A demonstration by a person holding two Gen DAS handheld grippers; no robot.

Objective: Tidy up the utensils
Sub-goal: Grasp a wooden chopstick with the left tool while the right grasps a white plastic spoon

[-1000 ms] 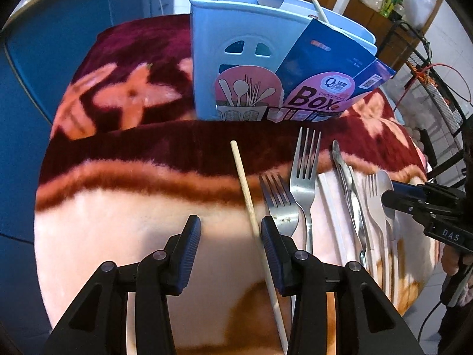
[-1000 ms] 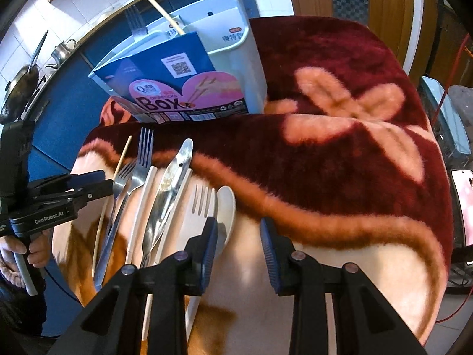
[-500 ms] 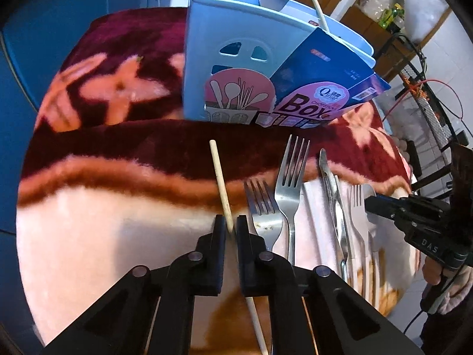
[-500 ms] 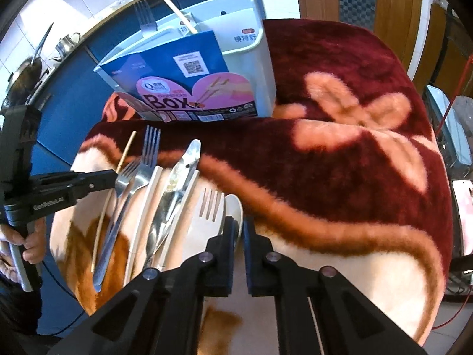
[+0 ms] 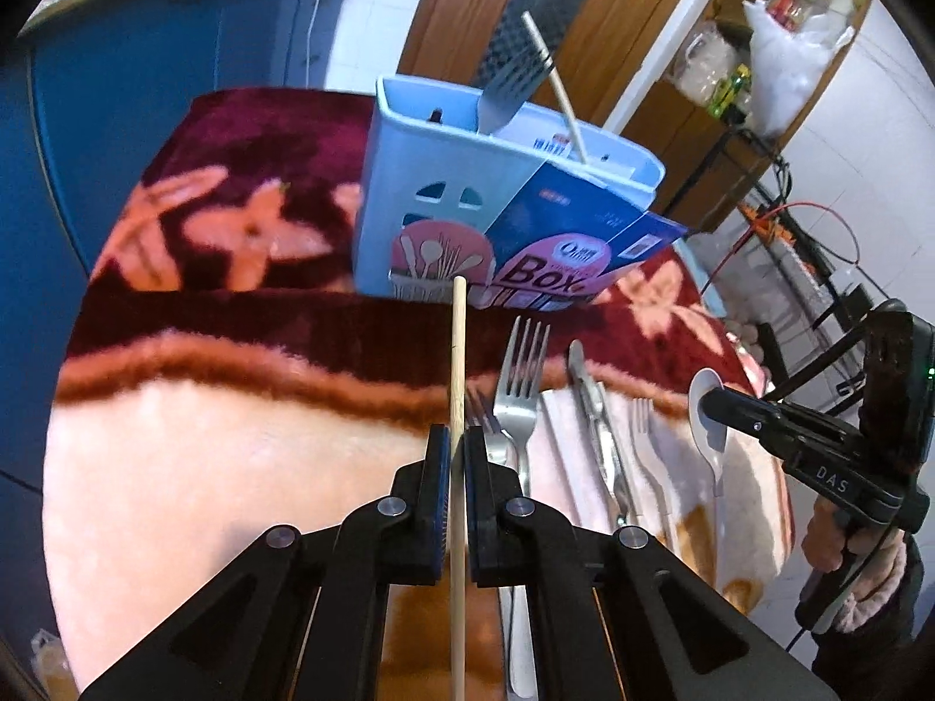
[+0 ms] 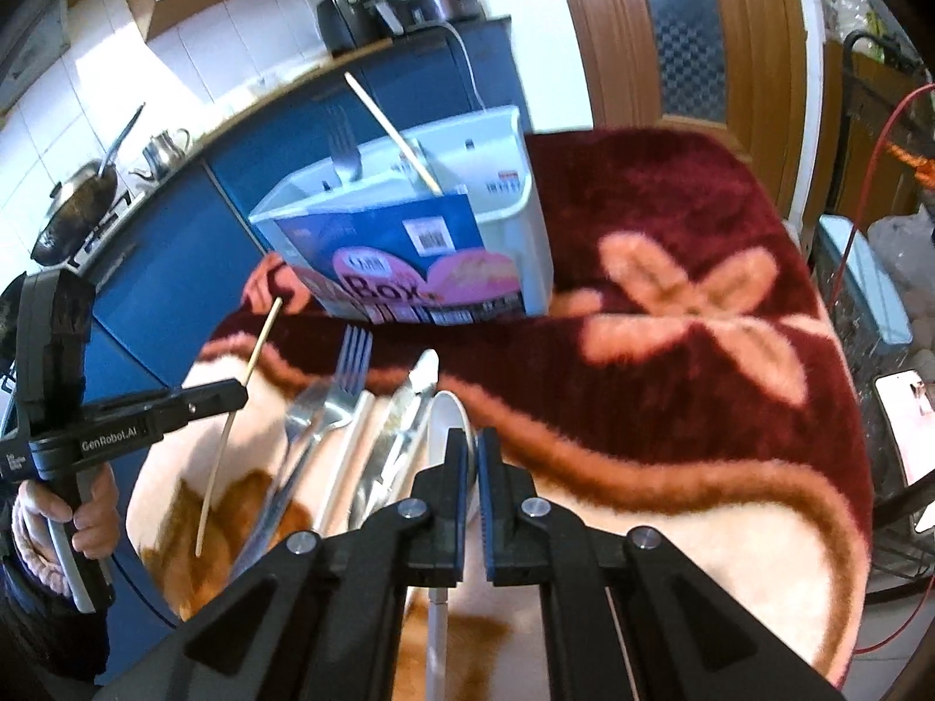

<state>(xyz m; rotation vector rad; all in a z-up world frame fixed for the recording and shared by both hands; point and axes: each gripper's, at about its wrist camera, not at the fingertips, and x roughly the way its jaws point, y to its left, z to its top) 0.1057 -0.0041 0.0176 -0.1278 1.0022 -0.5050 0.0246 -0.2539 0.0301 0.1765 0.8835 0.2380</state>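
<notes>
Both tongs just clamped: our left tongs are gripping the chopstick, right tongs the white spoon, lifting them off the blanketed surface toward the utensil holder.

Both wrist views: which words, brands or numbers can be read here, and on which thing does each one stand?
"Box": blue and pink cardboard label on the pale blue plastic utensil holder.
"GenRobot.AI": black left gripper.
"DAS": black right gripper.
Small print, barcode digits and the holder's red sticker: too small or blurred.
</notes>
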